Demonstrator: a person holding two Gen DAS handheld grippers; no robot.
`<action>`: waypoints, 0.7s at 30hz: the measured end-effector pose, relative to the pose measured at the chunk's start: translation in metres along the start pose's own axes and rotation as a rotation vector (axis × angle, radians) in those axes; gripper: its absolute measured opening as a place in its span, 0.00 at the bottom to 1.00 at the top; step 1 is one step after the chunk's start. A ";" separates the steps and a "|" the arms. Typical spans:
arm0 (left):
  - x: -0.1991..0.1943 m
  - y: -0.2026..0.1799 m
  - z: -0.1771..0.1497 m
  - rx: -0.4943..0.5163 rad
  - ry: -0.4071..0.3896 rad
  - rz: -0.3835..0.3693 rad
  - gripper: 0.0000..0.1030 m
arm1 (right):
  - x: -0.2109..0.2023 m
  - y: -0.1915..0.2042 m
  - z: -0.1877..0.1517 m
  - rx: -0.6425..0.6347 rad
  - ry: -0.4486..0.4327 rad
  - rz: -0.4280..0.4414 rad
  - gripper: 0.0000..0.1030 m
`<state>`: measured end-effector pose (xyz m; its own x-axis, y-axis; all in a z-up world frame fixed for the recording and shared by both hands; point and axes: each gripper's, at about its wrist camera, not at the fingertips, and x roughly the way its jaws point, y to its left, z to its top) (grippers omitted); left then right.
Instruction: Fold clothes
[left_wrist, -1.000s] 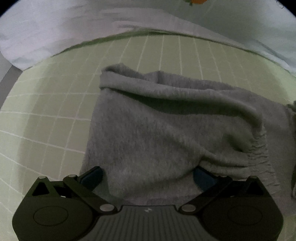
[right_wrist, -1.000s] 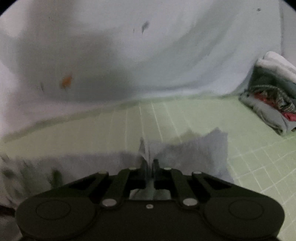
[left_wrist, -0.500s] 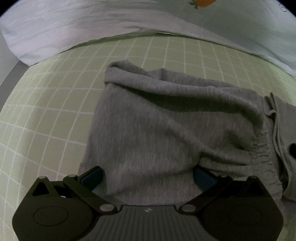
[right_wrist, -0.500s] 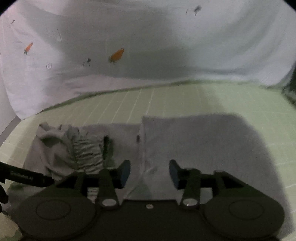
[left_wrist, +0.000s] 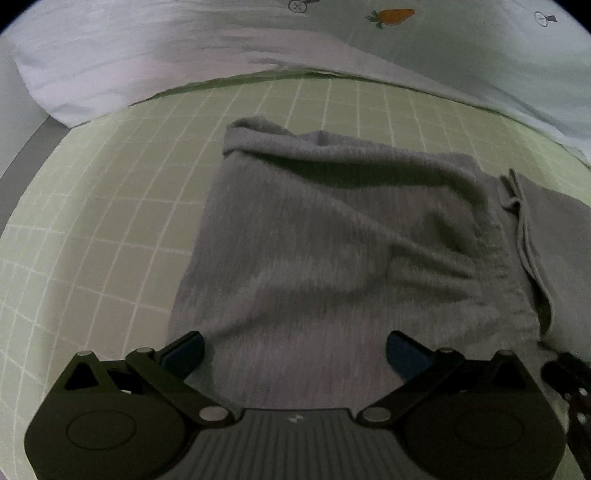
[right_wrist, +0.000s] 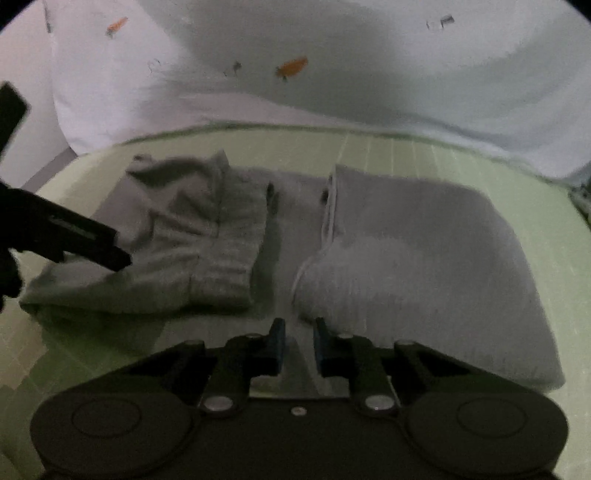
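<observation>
On the pale green grid-patterned sheet (left_wrist: 110, 206) lies a grey knitted garment (left_wrist: 332, 258), folded in two lumps beside a white carrot-print quilt (left_wrist: 184, 55). The left tongs (left_wrist: 295, 350) stand wide apart above its near edge, gripping nothing. The right tongs (right_wrist: 298, 343) are closing, a narrow gap left, over cloth between the lumps.

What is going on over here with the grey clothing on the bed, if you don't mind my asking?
A person is folding a grey garment on a green checked sheet, with a handheld gripper in each hand. Both ends are already folded inward. The left gripper hangs wide open over the left fold, gripping nothing. The right gripper sits at the near edge, its jaws closing, cloth apparently between them but not yet pinched.
</observation>
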<state>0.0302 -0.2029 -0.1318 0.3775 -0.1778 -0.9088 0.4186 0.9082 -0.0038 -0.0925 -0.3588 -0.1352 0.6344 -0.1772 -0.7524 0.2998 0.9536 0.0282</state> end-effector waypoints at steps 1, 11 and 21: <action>-0.001 0.002 -0.002 0.004 0.001 -0.001 1.00 | 0.004 -0.003 0.000 0.022 0.014 -0.012 0.16; -0.005 0.006 -0.013 0.003 -0.004 0.013 1.00 | 0.017 -0.066 0.032 0.220 -0.117 -0.137 0.24; -0.001 0.005 -0.014 -0.020 0.008 0.025 1.00 | 0.013 -0.084 0.031 0.244 -0.165 -0.129 0.38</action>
<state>0.0203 -0.1928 -0.1366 0.3808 -0.1521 -0.9121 0.3925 0.9197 0.0105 -0.0869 -0.4490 -0.1271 0.6808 -0.3489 -0.6440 0.5347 0.8377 0.1113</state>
